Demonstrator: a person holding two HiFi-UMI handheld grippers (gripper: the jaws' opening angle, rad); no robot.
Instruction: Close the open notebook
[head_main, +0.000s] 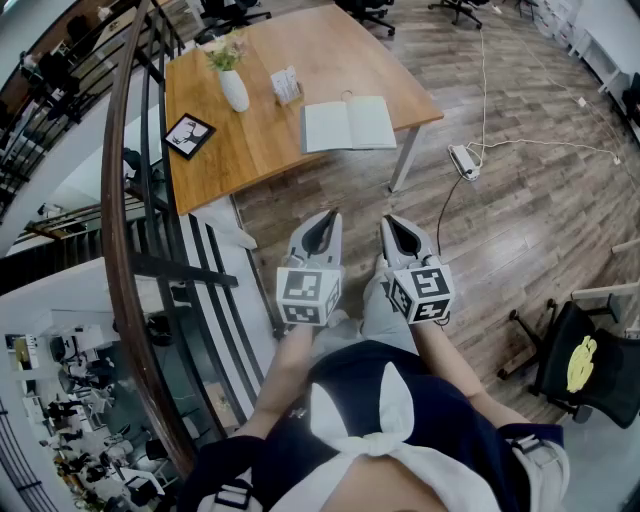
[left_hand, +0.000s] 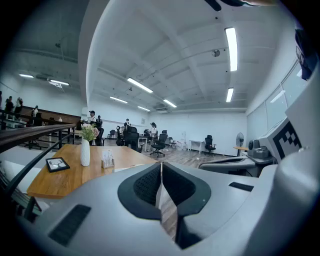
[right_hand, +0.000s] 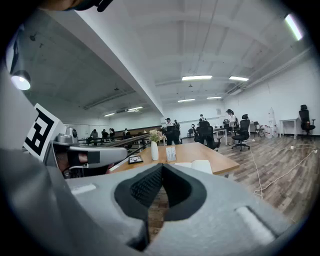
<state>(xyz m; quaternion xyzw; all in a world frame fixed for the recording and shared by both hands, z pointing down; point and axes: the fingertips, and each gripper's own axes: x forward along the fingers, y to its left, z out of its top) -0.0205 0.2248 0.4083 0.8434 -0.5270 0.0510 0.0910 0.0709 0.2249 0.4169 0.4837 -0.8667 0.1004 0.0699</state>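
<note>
1. Left gripper (head_main: 324, 230) and right gripper (head_main: 398, 232): side by side over the wood floor, jaws of each pressed together, nothing between them.
2. Notebook (head_main: 348, 124): lies open on the wooden worktop (head_main: 260, 150), well apart from both grippers.
3. White vase (head_main: 233, 88): upright, far left of the notebook.

In your right tool view, the right tool (right_hand: 161, 166) hides the near edge of the open white paper notebook (right_hand: 202, 165). The head view's right edge cuts off the black office chair (head_main: 590, 365). Print on the small white card stand (head_main: 286, 85) is too small to read.
</note>
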